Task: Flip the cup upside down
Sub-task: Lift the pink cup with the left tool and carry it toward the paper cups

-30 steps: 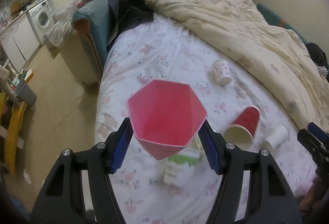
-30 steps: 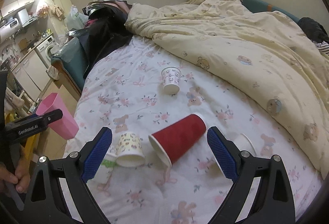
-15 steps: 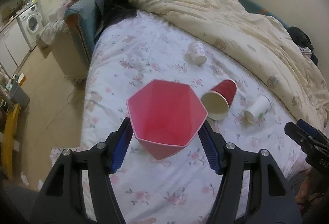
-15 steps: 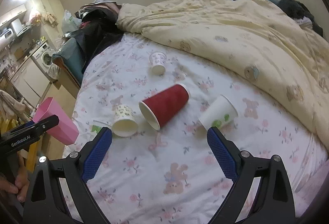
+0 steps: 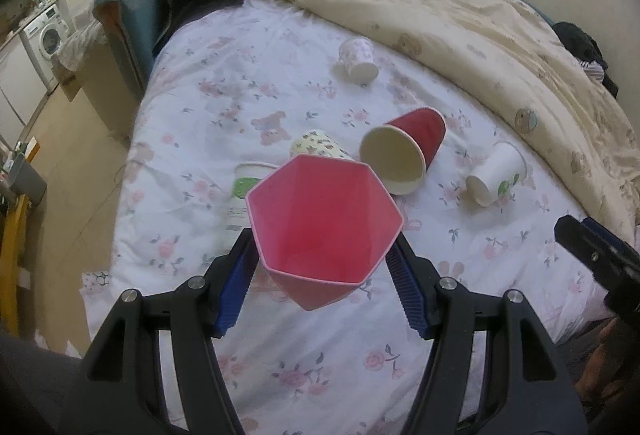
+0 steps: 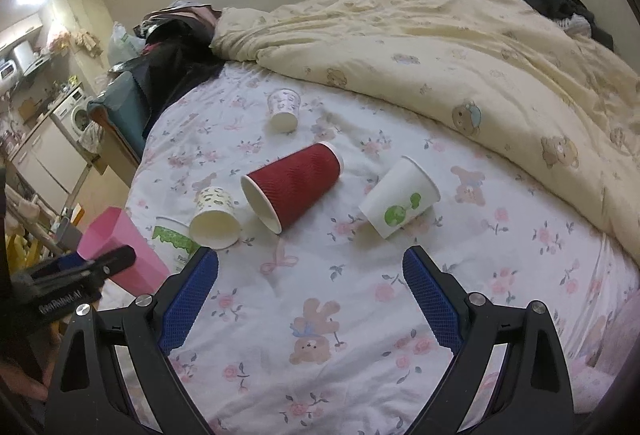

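1. Pink hexagonal plastic cup (image 5: 324,223): held in the air over the near edge of the floral bedsheet (image 5: 248,103). Mouth points up and away toward the left camera, base down toward the gripper; long axis tilted, not upright. From the right wrist view it shows at far left, leaning.
2. Left gripper (image 5: 322,287): blue-padded fingers pinch the cup's lower walls from both sides, part open to the cup's width.
3. Right gripper (image 6: 310,295): fingers spread wide, holding nothing, hanging above bare sheet.
4. On the sheet, all lying on their sides: red ribbed paper cup (image 6: 292,187), mouth toward the cameras; white paper cup with green print (image 6: 398,203); small patterned paper cup (image 6: 216,213) just beside the red one; white cup with green band (image 6: 172,241), partly hidden behind the pink cup; small pale cup (image 6: 284,110) farther back.
5. Cream bear-print duvet (image 6: 460,55) heaped along the far and right side.
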`<state>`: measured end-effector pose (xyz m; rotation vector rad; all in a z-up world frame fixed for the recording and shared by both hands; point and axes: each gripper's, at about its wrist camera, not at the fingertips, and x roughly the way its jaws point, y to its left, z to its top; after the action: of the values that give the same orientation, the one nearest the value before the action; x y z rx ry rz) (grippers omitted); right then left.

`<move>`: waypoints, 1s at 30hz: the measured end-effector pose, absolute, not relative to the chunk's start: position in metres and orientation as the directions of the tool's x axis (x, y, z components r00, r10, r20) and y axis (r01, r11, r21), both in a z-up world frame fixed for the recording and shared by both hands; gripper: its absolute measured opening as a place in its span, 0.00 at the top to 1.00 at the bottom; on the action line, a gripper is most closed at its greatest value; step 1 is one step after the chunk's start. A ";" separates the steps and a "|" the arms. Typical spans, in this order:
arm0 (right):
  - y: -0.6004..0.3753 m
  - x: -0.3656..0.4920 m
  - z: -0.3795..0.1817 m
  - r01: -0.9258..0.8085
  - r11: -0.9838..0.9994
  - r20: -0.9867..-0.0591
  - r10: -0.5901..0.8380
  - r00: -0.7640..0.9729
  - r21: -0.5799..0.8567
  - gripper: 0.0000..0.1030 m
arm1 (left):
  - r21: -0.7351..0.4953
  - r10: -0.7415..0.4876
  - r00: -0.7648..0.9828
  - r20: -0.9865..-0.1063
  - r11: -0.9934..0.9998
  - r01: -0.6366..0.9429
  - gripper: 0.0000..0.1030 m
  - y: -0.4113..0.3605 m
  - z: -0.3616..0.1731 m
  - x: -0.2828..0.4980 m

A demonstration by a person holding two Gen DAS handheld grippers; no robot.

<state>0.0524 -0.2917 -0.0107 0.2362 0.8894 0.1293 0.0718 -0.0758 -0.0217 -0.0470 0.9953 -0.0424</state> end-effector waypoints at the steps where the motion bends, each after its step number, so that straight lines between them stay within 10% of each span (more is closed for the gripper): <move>1: -0.295 0.053 -0.014 0.004 0.966 -0.761 0.202 0.617 0.260 0.07 | -0.057 -0.055 0.542 -0.839 0.998 0.014 0.40 -0.079 -0.026 0.073; 27: -0.314 0.067 -0.027 0.085 0.942 -0.781 0.215 0.587 0.324 0.07 | -0.130 -0.101 0.470 -0.877 0.991 -0.030 0.38 -0.094 -0.088 0.095; 30: -0.313 0.067 -0.026 0.087 0.943 -0.782 0.213 0.586 0.322 0.07 | -0.137 -0.107 0.448 -0.888 0.990 -0.036 0.26 -0.092 -0.088 0.096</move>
<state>0.0672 -0.3127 -0.0264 0.3452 0.9467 0.0756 0.0963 -0.0918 -0.0885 -0.1431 1.1064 -0.0442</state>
